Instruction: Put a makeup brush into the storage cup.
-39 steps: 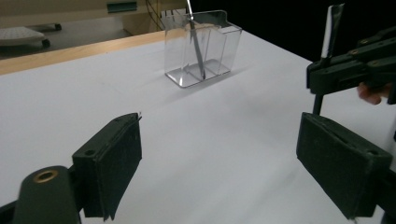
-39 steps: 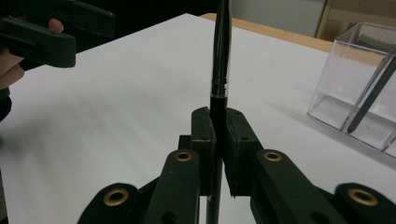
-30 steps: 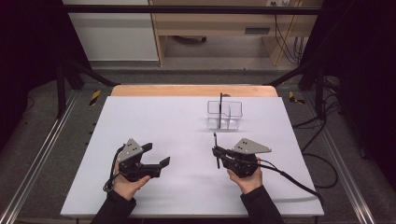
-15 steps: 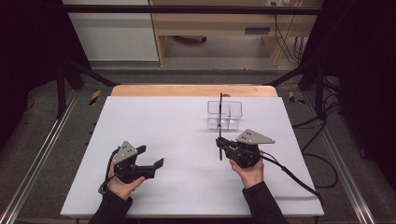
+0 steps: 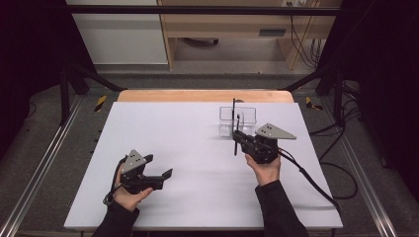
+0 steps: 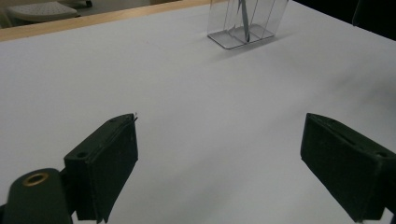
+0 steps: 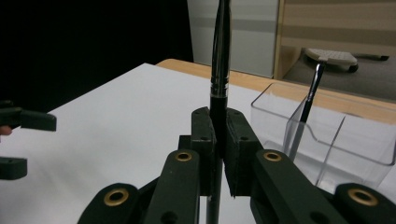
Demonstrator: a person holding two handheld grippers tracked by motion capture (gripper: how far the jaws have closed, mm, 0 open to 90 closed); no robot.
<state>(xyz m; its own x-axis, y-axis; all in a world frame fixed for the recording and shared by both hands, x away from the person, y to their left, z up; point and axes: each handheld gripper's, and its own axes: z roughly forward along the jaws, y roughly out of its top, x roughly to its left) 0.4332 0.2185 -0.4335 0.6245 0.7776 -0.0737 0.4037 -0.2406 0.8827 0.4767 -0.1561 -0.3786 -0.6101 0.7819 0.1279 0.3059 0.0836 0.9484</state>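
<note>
Clamping a pen (image 7: 219, 70) upright, the right gripper (image 5: 240, 140) hovers just before the clear holder (image 5: 238, 121), likely so it drops straight into a compartment beside another pen (image 7: 306, 109). The left gripper (image 5: 157, 176) rests open, well apart, empty.

— What lies past the white surface (image 5: 197, 148)?
— A grey floor (image 5: 237, 79), a wooden desk (image 5: 237, 24), a white cabinet (image 5: 118, 32). Cables (image 5: 304, 47) hang there; both sides are dark.

Black pen (image 7: 219, 60), clear organizer (image 7: 327, 140), white table (image 5: 188, 143), black tongs (image 7: 218, 140).
</note>
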